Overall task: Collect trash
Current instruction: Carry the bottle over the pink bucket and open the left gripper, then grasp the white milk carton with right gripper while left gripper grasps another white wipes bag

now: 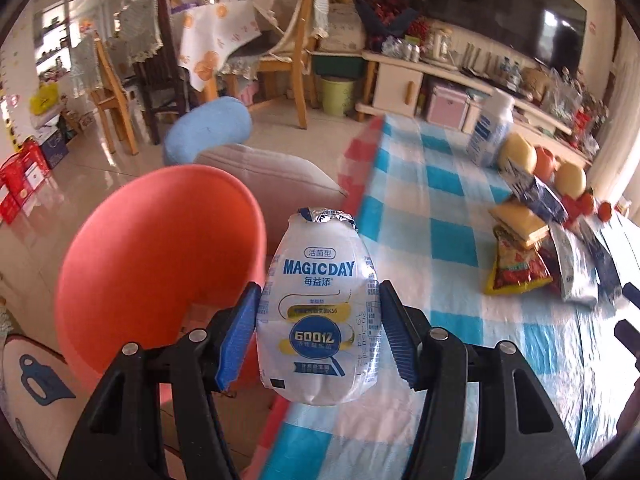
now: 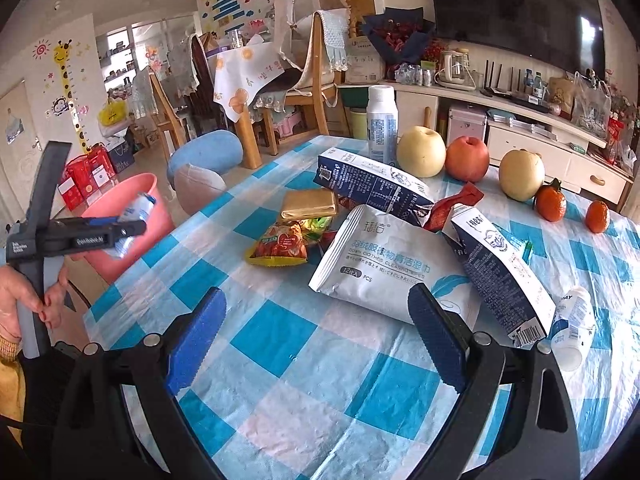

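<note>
My left gripper [image 1: 318, 336] is shut on a small white yogurt bottle [image 1: 320, 304] with blue print, held upright beside the rim of a salmon-pink bin [image 1: 160, 264]. The right wrist view shows that left gripper [image 2: 132, 224] and bottle [image 2: 136, 210] over the pink bin [image 2: 124, 208] at the table's left edge. My right gripper [image 2: 316, 336] hangs open above the checked tablecloth [image 2: 280, 344], nothing between its blue pads. In front of it lie a wet-wipes pack [image 2: 384, 264], two blue milk cartons [image 2: 372, 184] [image 2: 500, 272], a snack wrapper [image 2: 280, 246] and a fallen small bottle [image 2: 572, 328].
Two pears [image 2: 421, 151], an apple [image 2: 467, 159] and two mandarins [image 2: 551, 202] line the table's far side beside an upright white bottle [image 2: 382, 120]. A gold packet [image 2: 310, 204] lies near the wrapper. Cushioned stools [image 2: 200, 188], chairs and a TV cabinet stand beyond. A hand [image 2: 24, 288] holds the left gripper's handle.
</note>
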